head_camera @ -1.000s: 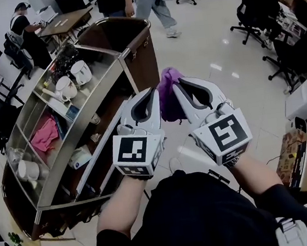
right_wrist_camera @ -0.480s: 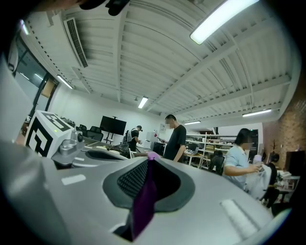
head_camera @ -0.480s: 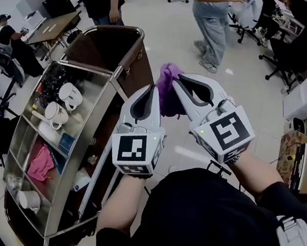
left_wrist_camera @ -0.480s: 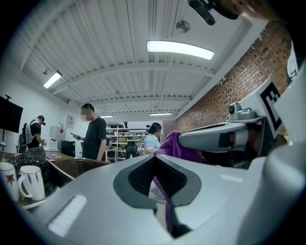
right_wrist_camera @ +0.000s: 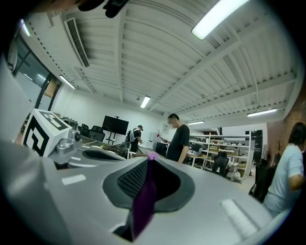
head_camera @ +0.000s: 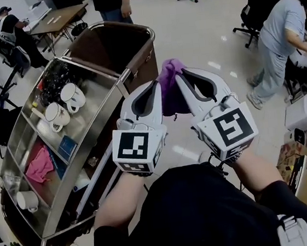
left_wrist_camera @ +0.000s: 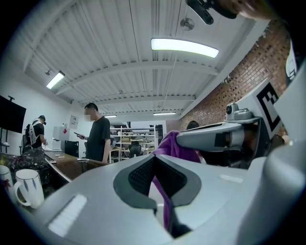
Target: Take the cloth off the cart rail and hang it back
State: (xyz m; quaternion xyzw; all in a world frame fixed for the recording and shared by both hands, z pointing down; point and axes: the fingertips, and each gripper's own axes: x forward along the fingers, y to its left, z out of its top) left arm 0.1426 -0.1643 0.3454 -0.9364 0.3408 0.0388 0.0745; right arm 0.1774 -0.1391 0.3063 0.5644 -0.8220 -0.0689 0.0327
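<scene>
Left gripper jaws are closed on a thin purple strip of the cloth, which runs down between the dark pads; right gripper jaws are likewise nipped together on a fold of the same cloth; no gap shows either side.

In the head view the two grippers sit side by side, tips nearly meeting, with the cloth bunched up between and above them; it is held in the air, clear of the cart rail and touching nothing on the cart.

Change over the last second: both grippers have travelled together with the grip unchanged and the cloth in the same bunch; the cart's brown bin now sits a little nearer the tips; a person in light clothing has walked off to the right.

Judgement: take-off half is done, this is the carry; re-hanging is not yet begun, and the cloth will probably need spreading before it drapes.

Materials:
- cloth: soft, matte, crumpled, limp where it hangs
- gripper shells: smooth pale moulded plastic, long and tapered; pads dark, ribbed, hollowed
- marker cubes: black-and-white squares
- cart: brushed steel tray and tube rail, shiny; bin dark brown, rounded rim
- on the tray: white glazed mugs and a pink rag
- floor: pale, glossy
</scene>
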